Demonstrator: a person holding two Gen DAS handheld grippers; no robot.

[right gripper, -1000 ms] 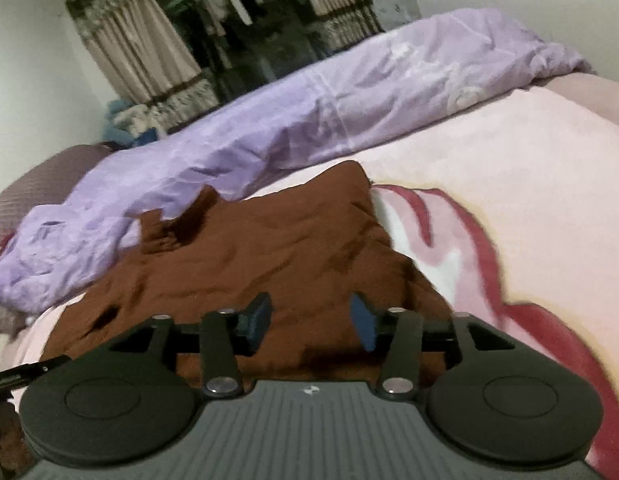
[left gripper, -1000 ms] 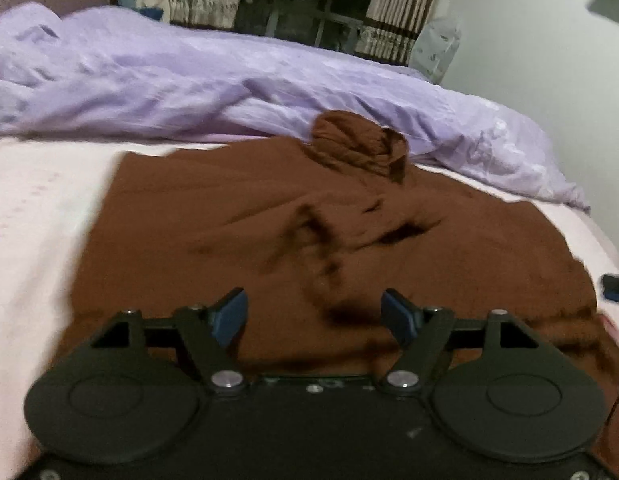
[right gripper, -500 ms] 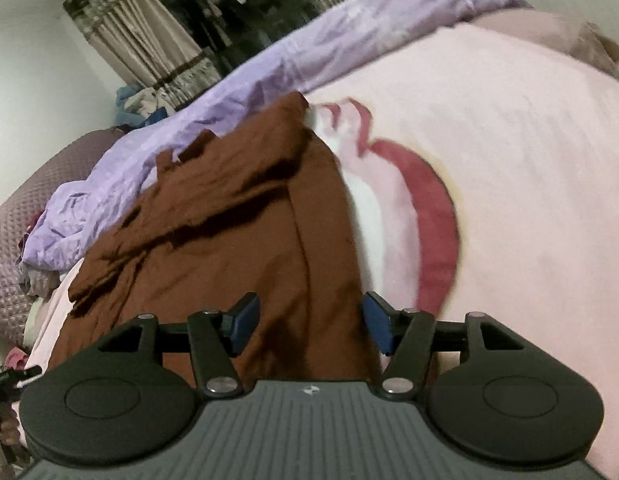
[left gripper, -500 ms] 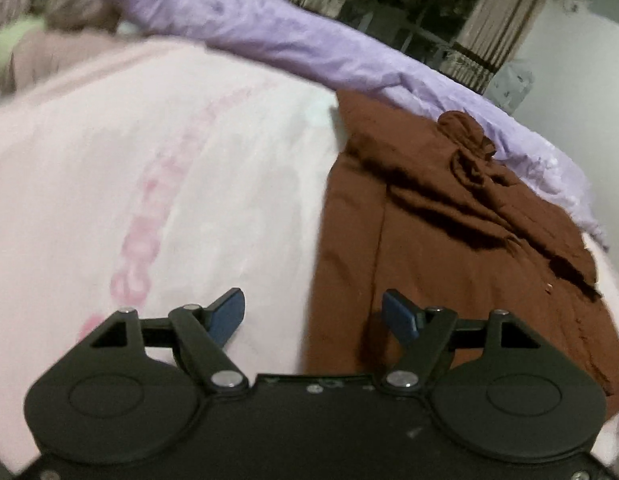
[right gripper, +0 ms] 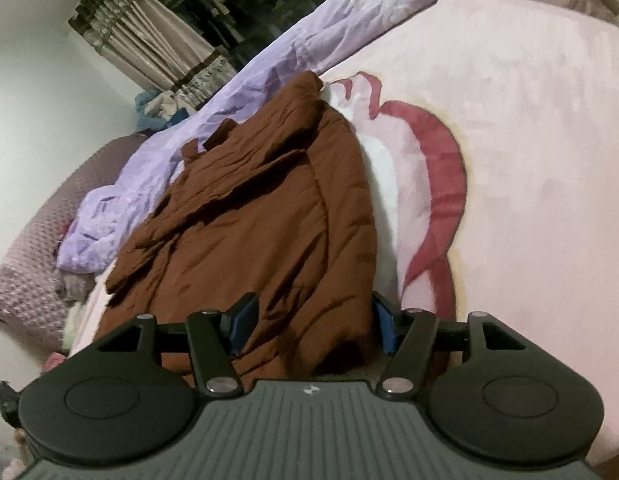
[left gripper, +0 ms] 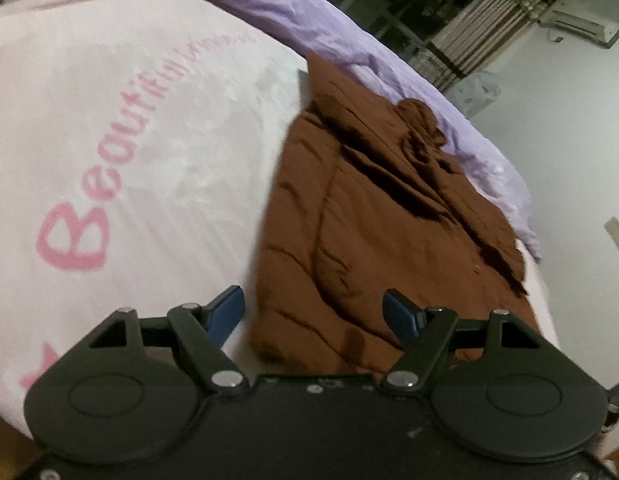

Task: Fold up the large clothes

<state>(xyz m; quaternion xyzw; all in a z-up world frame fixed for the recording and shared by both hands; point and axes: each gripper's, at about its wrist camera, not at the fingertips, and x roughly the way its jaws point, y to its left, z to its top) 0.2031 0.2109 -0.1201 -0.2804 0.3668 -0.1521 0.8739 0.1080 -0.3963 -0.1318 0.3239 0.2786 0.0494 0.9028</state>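
A large brown garment [left gripper: 369,208] lies spread and creased on the pink bed cover, its hood bunched at the far end. In the left wrist view my left gripper [left gripper: 313,314] stands open low over the garment's near left corner. The fabric edge lies between the blue pads [left gripper: 229,312] and neither pad presses on it. The right wrist view shows the same garment [right gripper: 261,208] from its other side. My right gripper [right gripper: 313,324] is open around the near right corner, with fabric bunched between the pads [right gripper: 243,320].
The pink bed cover [left gripper: 109,120] carries pink lettering on the left and a red figure [right gripper: 441,184] on the right. A rumpled purple duvet [left gripper: 309,12] runs along the far side of the bed. Curtains and a wardrobe stand behind it.
Both grippers moved apart from the garment's near middle to its two near corners and sank lower. The left one rolled as it went. The right jaws widened.
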